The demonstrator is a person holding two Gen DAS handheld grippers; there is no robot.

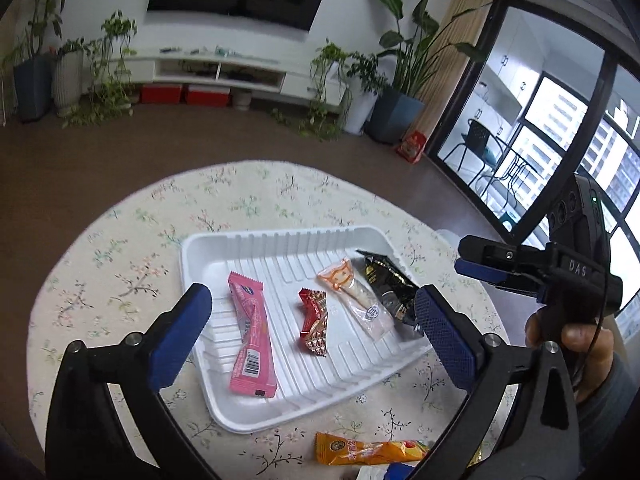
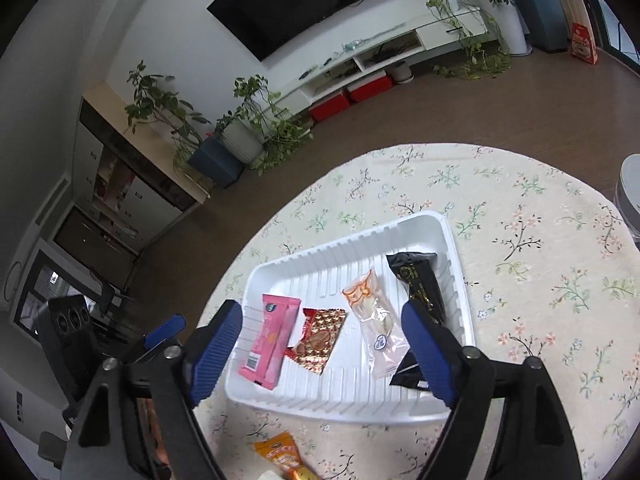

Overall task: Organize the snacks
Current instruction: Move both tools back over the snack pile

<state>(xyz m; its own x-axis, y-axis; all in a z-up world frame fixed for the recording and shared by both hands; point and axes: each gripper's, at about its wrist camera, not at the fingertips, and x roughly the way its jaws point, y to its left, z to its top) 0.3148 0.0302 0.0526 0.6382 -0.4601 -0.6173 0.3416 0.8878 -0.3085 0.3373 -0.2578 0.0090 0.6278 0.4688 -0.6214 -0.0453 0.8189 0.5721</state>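
Observation:
A white ribbed tray (image 1: 280,236) (image 2: 352,412) sits on the round table with four snacks lying side by side in it. They are a pink bar (image 1: 252,340) (image 2: 272,340), a red-and-gold packet (image 1: 314,322) (image 2: 320,336), a clear packet with orange print (image 1: 356,296) (image 2: 376,320) and a black packet (image 1: 388,284) (image 2: 420,280). An orange packet (image 1: 368,450) (image 2: 284,456) lies on the cloth in front of the tray. My left gripper (image 1: 312,300) hangs open above the tray's near side, holding nothing. My right gripper (image 2: 322,312) is open and empty over the same side.
The floral cloth (image 2: 520,240) covers the table, whose round edge drops to brown floor. A white container (image 2: 632,196) stands at the table's far right. A person's hand (image 1: 576,336) holds the right gripper, just right of my left one. Plants and a TV cabinet line the far wall.

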